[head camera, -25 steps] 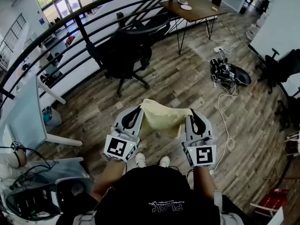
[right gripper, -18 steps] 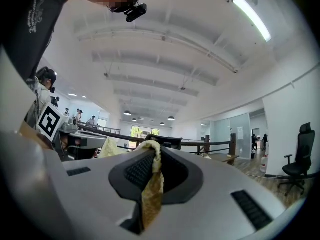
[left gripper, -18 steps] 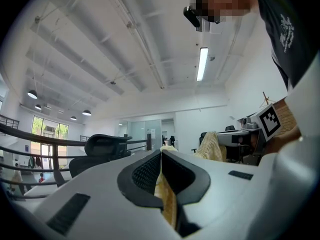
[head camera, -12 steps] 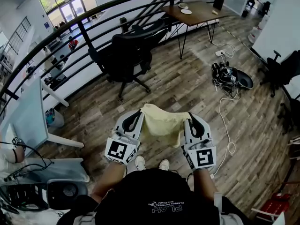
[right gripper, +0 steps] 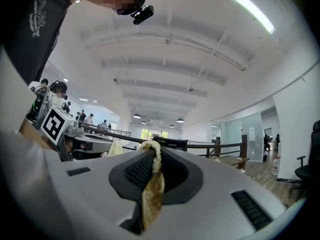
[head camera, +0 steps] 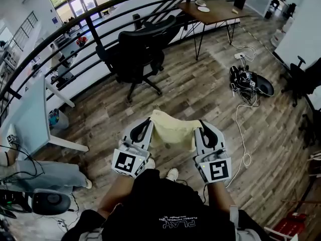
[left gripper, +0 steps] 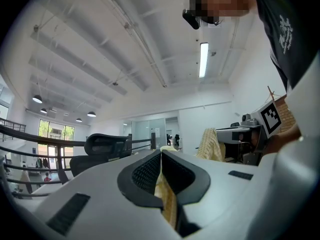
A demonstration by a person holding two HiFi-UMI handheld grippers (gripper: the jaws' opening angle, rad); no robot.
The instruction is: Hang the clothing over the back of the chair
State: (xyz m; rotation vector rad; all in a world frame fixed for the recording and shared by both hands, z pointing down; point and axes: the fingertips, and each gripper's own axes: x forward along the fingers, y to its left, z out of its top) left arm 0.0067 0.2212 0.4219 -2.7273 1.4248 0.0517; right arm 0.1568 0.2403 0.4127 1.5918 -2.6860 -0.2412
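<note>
A pale yellow garment (head camera: 172,131) hangs stretched between my two grippers in front of my body. My left gripper (head camera: 146,123) is shut on its left edge, and the cloth (left gripper: 165,194) shows pinched between the dark pads. The right gripper (head camera: 202,126) is shut on the right edge, where a yellow fold (right gripper: 152,184) runs down between its pads. A black office chair (head camera: 138,49) stands ahead by the railing, its back (left gripper: 107,145) seen at the left in the left gripper view. Both grippers are well short of it.
A black railing (head camera: 100,21) runs behind the chair. A wooden table (head camera: 213,11) stands at the back right. Cables and dark gear (head camera: 248,82) lie on the floor at right. A white desk (head camera: 30,119) and a seated person's legs (head camera: 42,174) are at left.
I have moved forward with the garment held between both grippers; the chair sits a little nearer and lower in the head view. Both grips are unchanged.
</note>
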